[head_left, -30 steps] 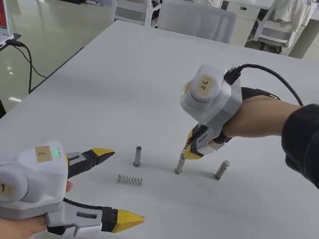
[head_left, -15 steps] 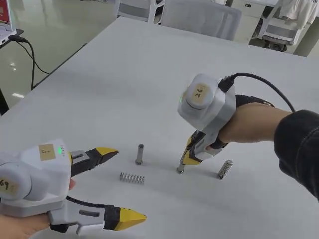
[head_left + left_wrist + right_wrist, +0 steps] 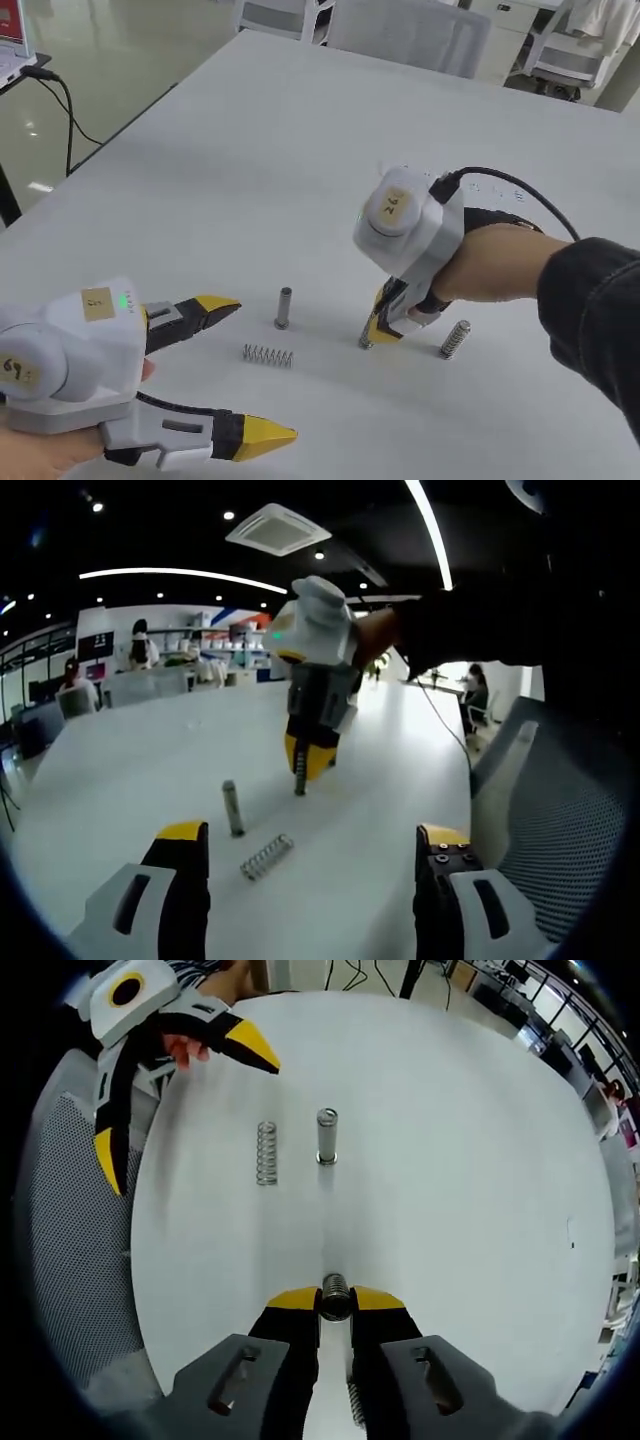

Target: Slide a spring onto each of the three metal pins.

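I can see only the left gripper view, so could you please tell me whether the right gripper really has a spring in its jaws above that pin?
Observer: Yes. The right gripper view shows the right gripper shut on a spring, seen end-on between its yellow tips.
Operator: Thank you. Does any pin carry its spring already?
Observer: One does. In the head view a pin with a spring on it stands just to the right of the right gripper.
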`<state>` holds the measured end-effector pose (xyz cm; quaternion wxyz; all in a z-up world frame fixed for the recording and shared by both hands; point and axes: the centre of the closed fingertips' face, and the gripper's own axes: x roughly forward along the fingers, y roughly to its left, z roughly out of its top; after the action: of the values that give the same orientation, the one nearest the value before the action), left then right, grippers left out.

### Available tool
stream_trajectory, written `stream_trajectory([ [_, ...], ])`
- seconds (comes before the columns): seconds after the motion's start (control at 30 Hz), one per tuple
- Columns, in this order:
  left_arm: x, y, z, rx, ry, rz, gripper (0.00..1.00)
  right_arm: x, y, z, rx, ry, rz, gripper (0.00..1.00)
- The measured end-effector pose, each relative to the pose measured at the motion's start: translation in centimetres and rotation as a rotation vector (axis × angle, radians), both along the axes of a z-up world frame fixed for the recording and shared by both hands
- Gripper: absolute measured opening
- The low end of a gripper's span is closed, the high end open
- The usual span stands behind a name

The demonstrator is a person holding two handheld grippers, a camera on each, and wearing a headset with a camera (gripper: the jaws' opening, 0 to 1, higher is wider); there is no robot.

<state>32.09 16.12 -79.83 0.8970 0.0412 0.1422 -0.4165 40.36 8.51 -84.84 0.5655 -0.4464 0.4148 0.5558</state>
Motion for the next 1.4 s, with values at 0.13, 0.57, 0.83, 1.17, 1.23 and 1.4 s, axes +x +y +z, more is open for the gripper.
stream_trajectory([
  [0.13,0.0,0.0,0.0,-0.001,0.0,0.002,0.81,-0.2,-0.2,-0.5,-0.004,0.012,-0.008,0.09],
  [0.57,0.0,0.0,0.0,-0.003,-0.002,0.003,0.81,-0.2,-0.2,-0.5,0.002,0.01,-0.016,0.09],
  [0.83,-0.2,-0.2,0.0,0.0,0.002,-0.001,0.8,-0.3,0.0,-0.2,0.022,0.004,-0.013,0.16],
  [1.17,-0.2,-0.3,0.1,0.003,0.003,-0.006,0.8,-0.1,0.9,1.5,0.059,-0.041,0.007,0.21],
  [1.23,-0.3,-0.3,0.0,0.003,0.003,-0.007,0.8,-0.2,1.4,2.0,0.069,-0.048,0.014,0.22],
  [1.4,-0.3,-0.3,0.1,0.001,0.002,-0.007,0.8,-0.9,2.4,2.8,0.081,-0.055,0.04,0.22],
])
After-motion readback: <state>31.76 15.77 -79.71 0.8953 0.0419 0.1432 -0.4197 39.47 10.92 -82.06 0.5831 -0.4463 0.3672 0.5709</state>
